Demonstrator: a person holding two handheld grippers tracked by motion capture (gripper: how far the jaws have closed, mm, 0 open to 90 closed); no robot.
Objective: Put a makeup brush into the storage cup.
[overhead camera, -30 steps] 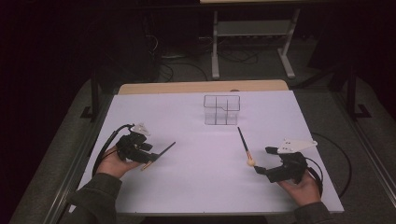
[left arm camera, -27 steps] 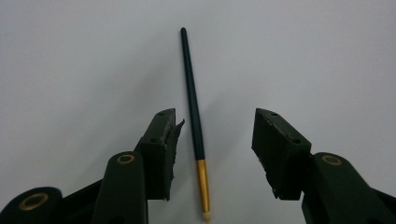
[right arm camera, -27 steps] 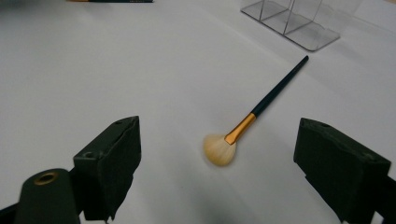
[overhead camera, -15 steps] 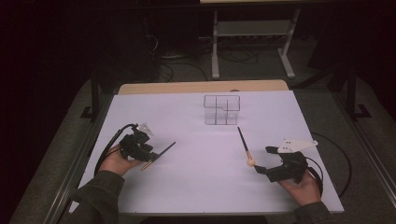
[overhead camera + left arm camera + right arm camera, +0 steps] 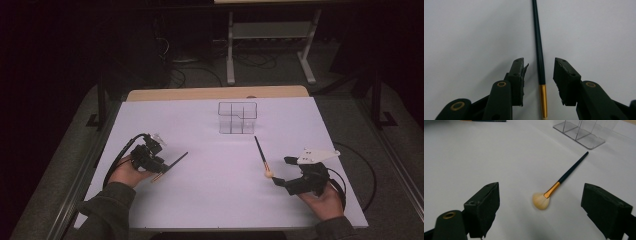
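From the high view, two makeup brushes lie flat on the white bench [image 5: 200, 200] and a clear divided organizer [image 5: 237, 118] stands empty at the far middle. The left gripper [image 5: 159, 164] sits at the near left over the first brush [image 5: 172, 165], whose dark handle pokes out toward the right. The right gripper [image 5: 280, 172] rests at the near right, and the fan brush [image 5: 262, 156] lies just in front of it, bristles nearest the gripper and handle running away toward the organizer. Nothing is in the organizer, so I'd judge the job of putting the brushes away has barely begun.

In the left gripper view, that gripper [image 5: 539, 72] has its jaws parted and straddling the brush [image 5: 538, 47]; the handle and gold ferrule run straight between them with a gap on both sides, so nothing is clamped yet. It looks lined up for a pinch, so closing and lifting seem the next things due.

In the right gripper view, the right gripper [image 5: 540, 202] has its jaws spread wide and empty. The fan brush [image 5: 564, 178] lies on the bench ahead, its pale bristle head between the jaw tips but clear of both, with the organizer [image 5: 584, 135] at the far right. Both brushes are left to pick up and drop in.
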